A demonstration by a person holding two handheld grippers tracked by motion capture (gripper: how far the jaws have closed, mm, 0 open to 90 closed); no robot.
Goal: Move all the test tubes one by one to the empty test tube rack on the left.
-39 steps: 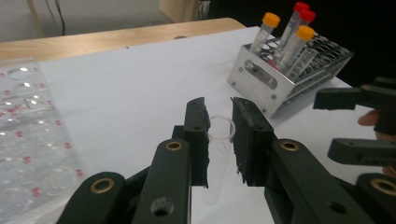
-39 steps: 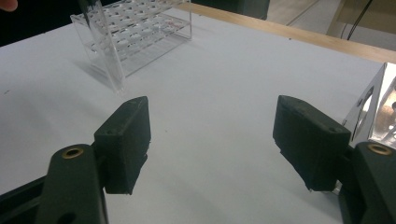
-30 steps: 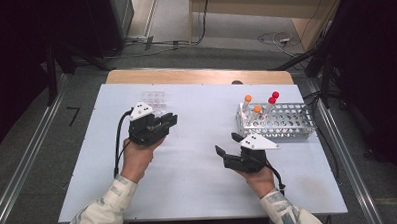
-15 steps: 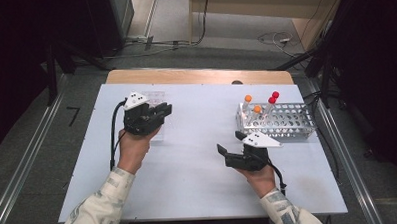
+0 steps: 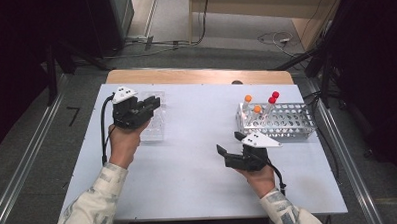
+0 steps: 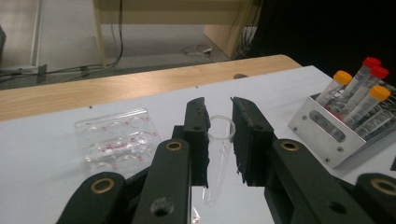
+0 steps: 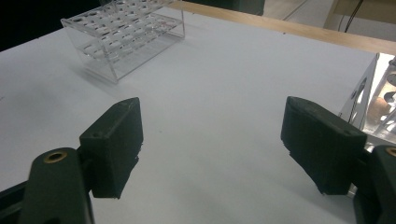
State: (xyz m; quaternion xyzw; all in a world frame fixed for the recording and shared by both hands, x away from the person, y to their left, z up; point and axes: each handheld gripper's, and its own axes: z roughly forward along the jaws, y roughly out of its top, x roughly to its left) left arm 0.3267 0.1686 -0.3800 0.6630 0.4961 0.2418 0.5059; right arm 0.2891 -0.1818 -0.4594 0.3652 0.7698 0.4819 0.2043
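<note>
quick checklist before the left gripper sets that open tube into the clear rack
1. Tube held: the left gripper is shut on the clear tube, uncapped, its open end toward the camera's far side. ok
2. Target near: the clear rack lies just beside the jaws. ok
3. Free wells in the rack: cannot tell.
4. Right gripper out of the way: open, holding nothing, low over the white table. ok
5. Metal rack with capped tubes clear of the path: stands far to the right. ok
</note>
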